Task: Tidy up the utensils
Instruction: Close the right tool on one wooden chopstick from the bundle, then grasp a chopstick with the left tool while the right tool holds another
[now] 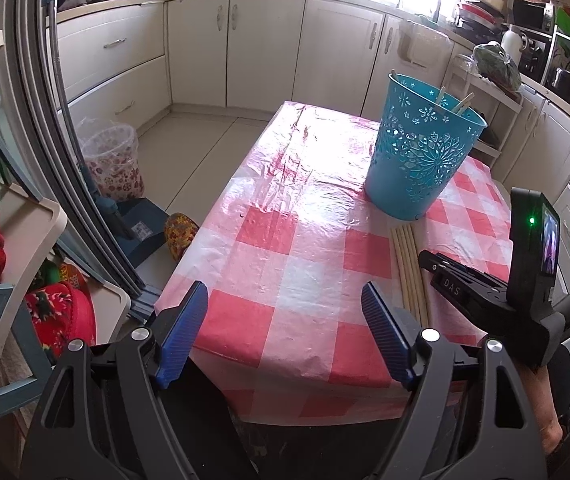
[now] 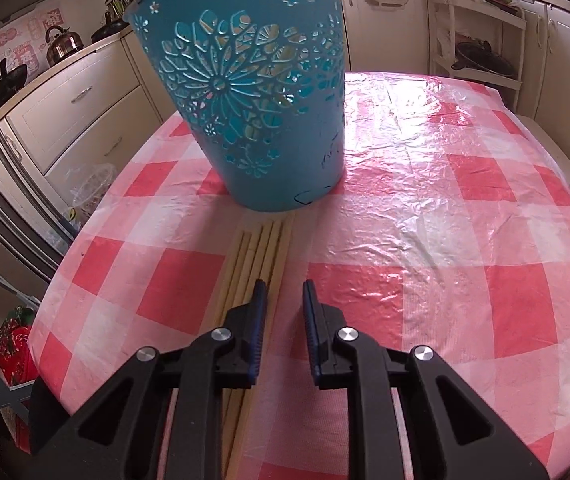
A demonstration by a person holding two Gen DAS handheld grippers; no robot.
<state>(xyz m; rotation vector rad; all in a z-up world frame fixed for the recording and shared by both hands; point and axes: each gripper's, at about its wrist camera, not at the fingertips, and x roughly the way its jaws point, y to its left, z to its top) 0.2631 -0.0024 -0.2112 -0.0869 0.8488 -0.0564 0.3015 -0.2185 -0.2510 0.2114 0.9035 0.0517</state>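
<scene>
A blue cut-out basket [image 1: 417,168] [image 2: 261,120] stands on the table covered by a red-checked cloth [image 1: 285,240] [image 2: 445,240]. Two wooden chopsticks [image 1: 463,102] stick up inside it. Several more chopsticks [image 1: 407,264] [image 2: 261,248] lie side by side in front of the basket, touching its base. My right gripper [image 2: 284,283] [image 1: 425,258] hangs low over their near part, jaws narrowly apart, with the rightmost stick in the gap and a little daylight beside each pad. My left gripper [image 1: 285,286] is wide open over the table's near left edge, with nothing in it.
A clear flowered bin [image 1: 111,164] and a slipper [image 1: 179,232] sit on the floor left of the table. A shelf with red items [image 1: 57,308] is at near left. A white rack [image 2: 481,40] stands behind the table, kitchen cabinets beyond.
</scene>
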